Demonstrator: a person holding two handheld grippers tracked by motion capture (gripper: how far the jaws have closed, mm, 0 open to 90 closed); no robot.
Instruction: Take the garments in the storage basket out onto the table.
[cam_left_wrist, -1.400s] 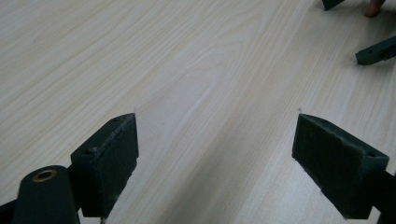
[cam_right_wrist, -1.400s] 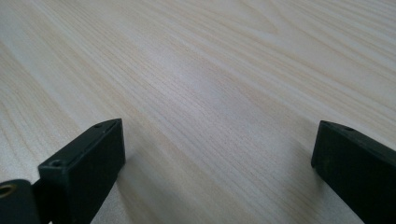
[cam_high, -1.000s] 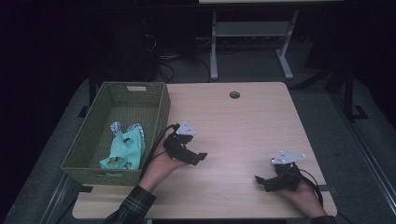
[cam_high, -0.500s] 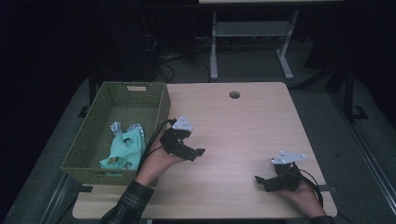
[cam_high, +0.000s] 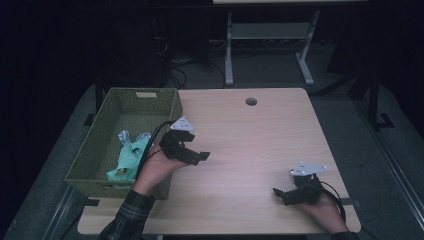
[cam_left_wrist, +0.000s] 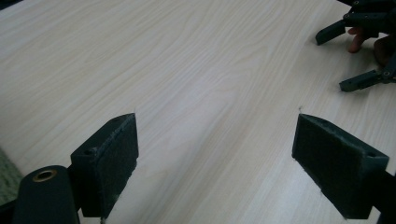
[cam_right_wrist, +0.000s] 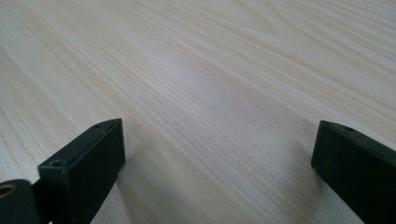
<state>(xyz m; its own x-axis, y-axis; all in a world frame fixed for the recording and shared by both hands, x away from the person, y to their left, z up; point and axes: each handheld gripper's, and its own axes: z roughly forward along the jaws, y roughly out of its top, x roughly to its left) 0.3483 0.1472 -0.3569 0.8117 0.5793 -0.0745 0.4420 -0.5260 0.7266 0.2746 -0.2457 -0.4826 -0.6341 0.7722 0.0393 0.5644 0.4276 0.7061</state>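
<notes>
My left gripper (cam_high: 196, 154) hovers over the wooden table (cam_high: 255, 140) just right of a green woven basket (cam_high: 107, 150). Its jaws stand wide open in the left gripper view, where the left gripper (cam_left_wrist: 217, 140) has only bare wood between its pads. A mint-green cloth (cam_high: 129, 157) lies crumpled inside the basket. Near the table's front right corner my right gripper (cam_high: 278, 196) rests low and points left. In its own view the right gripper (cam_right_wrist: 219, 144) is also open with nothing between the jaws. The right gripper (cam_left_wrist: 364, 46) appears far off in the left gripper view too.
A round cable hole (cam_high: 251, 101) sits near the table's far edge. Beyond the table stand a white metal frame (cam_high: 270, 45) and cables on the dark floor. The basket's right wall is close beside my left hand.
My left gripper has drifted a little left and away, closer to the basket, still open. The right gripper has stayed in place.
</notes>
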